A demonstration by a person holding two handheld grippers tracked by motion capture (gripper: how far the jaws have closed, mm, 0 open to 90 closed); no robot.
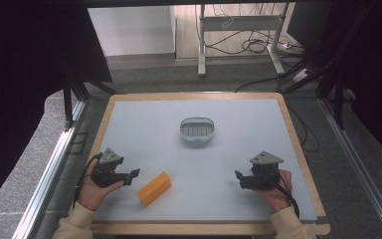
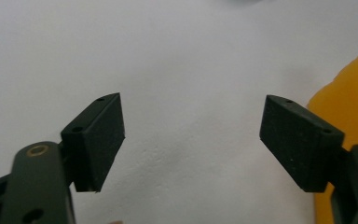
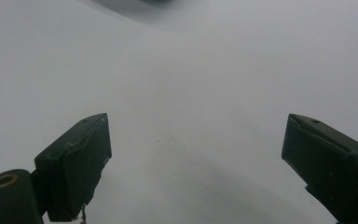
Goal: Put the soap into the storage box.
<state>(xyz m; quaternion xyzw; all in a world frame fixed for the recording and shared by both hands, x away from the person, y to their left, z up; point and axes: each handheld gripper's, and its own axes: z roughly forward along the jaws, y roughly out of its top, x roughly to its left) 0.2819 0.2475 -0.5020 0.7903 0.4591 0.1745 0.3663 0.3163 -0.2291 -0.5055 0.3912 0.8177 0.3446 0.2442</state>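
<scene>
An orange block [image 1: 154, 188] lies on the pale mat near the front, left of centre. My left gripper [image 1: 131, 177] rests just left of it, open, with nothing between its jaws; in the left gripper view the orange block [image 2: 349, 116] sits just beyond the right-hand jaw. A small grey oval basket [image 1: 197, 130] stands in the middle of the mat. At the front right, my right gripper [image 1: 239, 179] is open over bare mat; its jaws stand wide apart in the right gripper view [image 3: 196, 158].
The mat lies on a wooden table [image 1: 293, 134] with a rim on all sides. Beyond the far edge are a floor, a metal desk frame [image 1: 238, 35] and loose cables. Dark curtains hang at both sides.
</scene>
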